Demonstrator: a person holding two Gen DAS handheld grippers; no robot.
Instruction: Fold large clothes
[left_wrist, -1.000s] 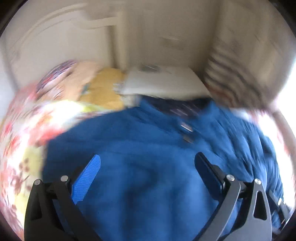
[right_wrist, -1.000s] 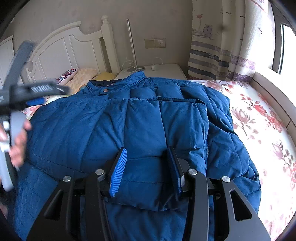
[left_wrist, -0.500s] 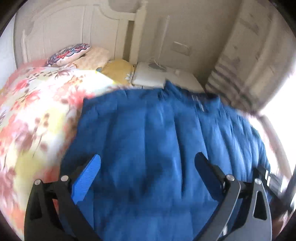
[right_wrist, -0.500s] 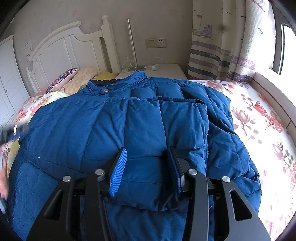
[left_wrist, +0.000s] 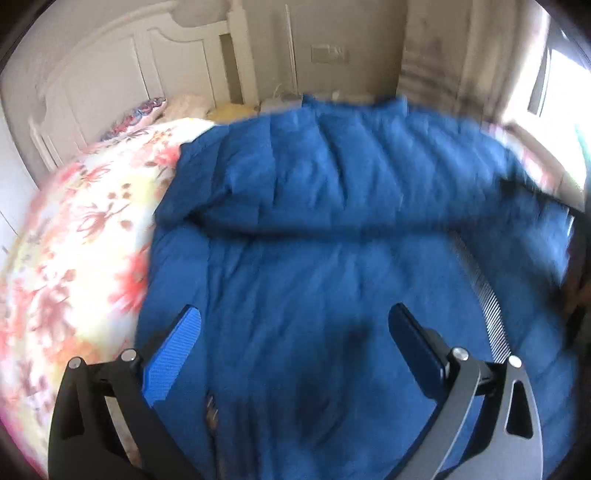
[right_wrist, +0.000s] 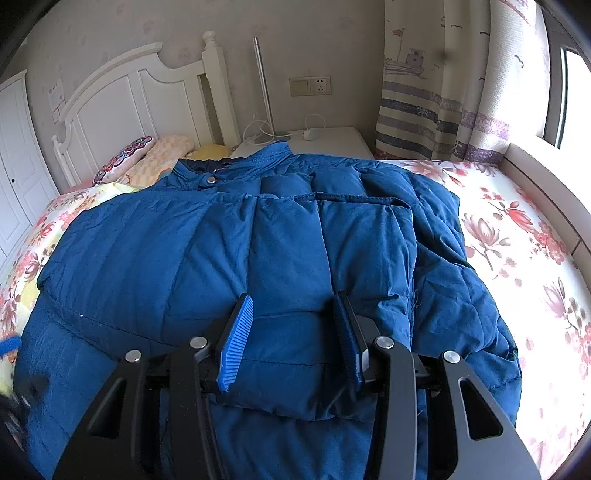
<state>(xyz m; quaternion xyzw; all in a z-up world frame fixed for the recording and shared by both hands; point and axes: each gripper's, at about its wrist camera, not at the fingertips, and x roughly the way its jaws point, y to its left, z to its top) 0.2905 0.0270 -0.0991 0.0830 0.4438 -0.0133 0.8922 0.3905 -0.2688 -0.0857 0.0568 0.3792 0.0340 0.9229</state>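
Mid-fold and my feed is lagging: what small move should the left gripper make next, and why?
Probably lower the left gripper onto the jacket hem below it and close: its jaws are open and empty, while the right gripper pinches the folded sleeve.

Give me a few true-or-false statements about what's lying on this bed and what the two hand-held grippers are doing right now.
1. A blue padded jacket lies spread on the floral bedsheet. True.
2. The right hand-held gripper has a folded part of the jacket between its fingers. True.
3. The left hand-held gripper is clamped on a pillow. False: its fingers stand wide apart over the jacket, holding nothing.
4. The jacket's collar points toward the white headboard. True.
5. The curtain is plain black. False: it is pale with stripes.
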